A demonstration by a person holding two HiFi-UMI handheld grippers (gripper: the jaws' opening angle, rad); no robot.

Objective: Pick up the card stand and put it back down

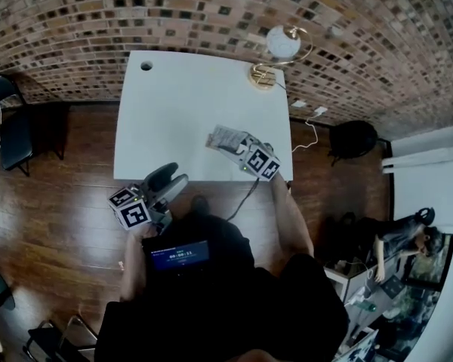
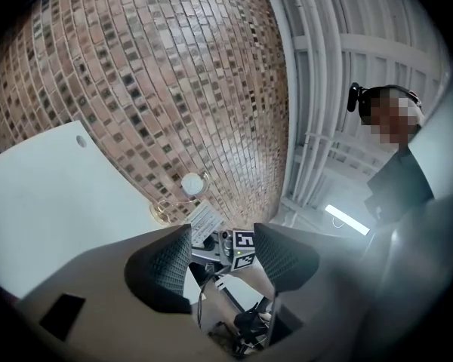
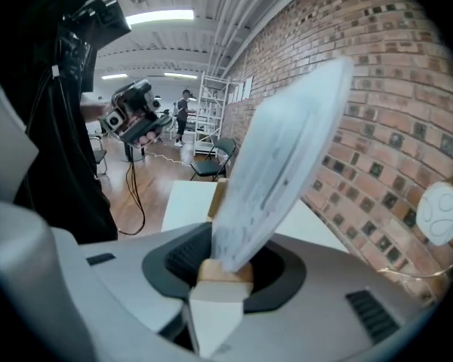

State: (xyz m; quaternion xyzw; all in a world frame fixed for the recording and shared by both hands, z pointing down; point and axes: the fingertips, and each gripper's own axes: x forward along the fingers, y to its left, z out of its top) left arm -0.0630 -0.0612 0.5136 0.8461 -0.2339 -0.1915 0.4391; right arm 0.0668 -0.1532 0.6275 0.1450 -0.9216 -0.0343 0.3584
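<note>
The card stand (image 1: 226,139) is a pale printed card in a small wooden base (image 3: 223,271). My right gripper (image 1: 238,148) is shut on that base, and the card (image 3: 279,164) rises tilted from between its pads. It is held over the front right part of the white table (image 1: 174,111); whether it touches the top I cannot tell. My left gripper (image 1: 172,178) hangs off the table's front edge near the person's body, open with nothing between its fingers (image 2: 170,266). Through its jaws I see the card stand (image 2: 204,221) in the distance.
A globe lamp on a brass base (image 1: 275,55) stands at the table's far right corner. A cable hole (image 1: 146,65) is at the far left corner. A brick wall runs behind the table. Black chairs (image 1: 7,127) stand on the wooden floor at the left.
</note>
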